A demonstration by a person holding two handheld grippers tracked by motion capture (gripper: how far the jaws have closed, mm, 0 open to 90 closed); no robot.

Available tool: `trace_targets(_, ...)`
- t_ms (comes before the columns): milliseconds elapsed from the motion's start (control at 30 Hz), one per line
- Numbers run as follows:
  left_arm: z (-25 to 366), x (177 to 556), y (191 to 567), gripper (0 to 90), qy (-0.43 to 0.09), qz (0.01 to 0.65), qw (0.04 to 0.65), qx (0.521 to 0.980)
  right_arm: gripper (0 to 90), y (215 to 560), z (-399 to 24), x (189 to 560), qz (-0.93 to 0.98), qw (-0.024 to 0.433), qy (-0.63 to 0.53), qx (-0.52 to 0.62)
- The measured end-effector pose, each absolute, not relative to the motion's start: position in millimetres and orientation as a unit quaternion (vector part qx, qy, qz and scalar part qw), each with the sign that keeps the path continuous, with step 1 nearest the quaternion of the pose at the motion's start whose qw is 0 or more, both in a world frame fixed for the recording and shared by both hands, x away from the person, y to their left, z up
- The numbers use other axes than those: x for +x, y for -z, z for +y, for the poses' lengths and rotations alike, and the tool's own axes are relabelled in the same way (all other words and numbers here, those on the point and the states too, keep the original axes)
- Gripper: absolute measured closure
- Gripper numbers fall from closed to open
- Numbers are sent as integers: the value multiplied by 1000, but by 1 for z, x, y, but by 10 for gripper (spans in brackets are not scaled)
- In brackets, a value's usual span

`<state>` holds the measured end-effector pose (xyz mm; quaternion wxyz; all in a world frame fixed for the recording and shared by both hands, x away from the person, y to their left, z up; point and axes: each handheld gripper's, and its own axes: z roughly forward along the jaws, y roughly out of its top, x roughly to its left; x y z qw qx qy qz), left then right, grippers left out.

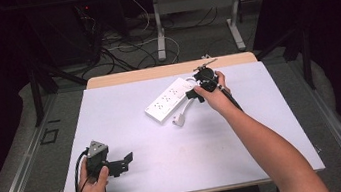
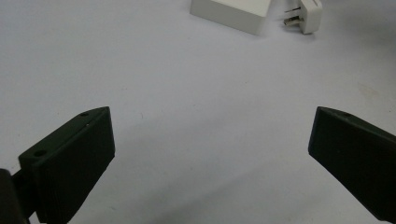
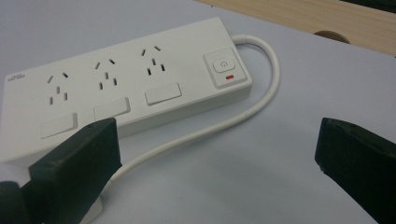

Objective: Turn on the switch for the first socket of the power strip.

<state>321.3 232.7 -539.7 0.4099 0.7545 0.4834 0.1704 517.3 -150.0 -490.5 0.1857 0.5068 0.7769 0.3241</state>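
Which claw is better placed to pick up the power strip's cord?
Right. The right claw hangs open beside the power strip and its cord; the left claw is far off near the table's front edge.

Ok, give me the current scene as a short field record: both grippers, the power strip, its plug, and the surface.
left gripper: open, held low near the table's near left edge, nothing between the jaws
right gripper: open, at the far right end of the power strip, holding nothing
power strip: white, flat on the table, three socket groups, switch at the cable end
cable: white, loops from the switch end back alongside the strip
plug: white, lying unplugged beside the strip
table: pale mat surface
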Motion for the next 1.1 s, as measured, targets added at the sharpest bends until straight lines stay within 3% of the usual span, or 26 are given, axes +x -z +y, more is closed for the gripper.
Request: trace_targets(1100, 229, 323, 542, 3, -181, 483, 409, 753, 0, 476, -210, 408, 799, 175, -366, 444)
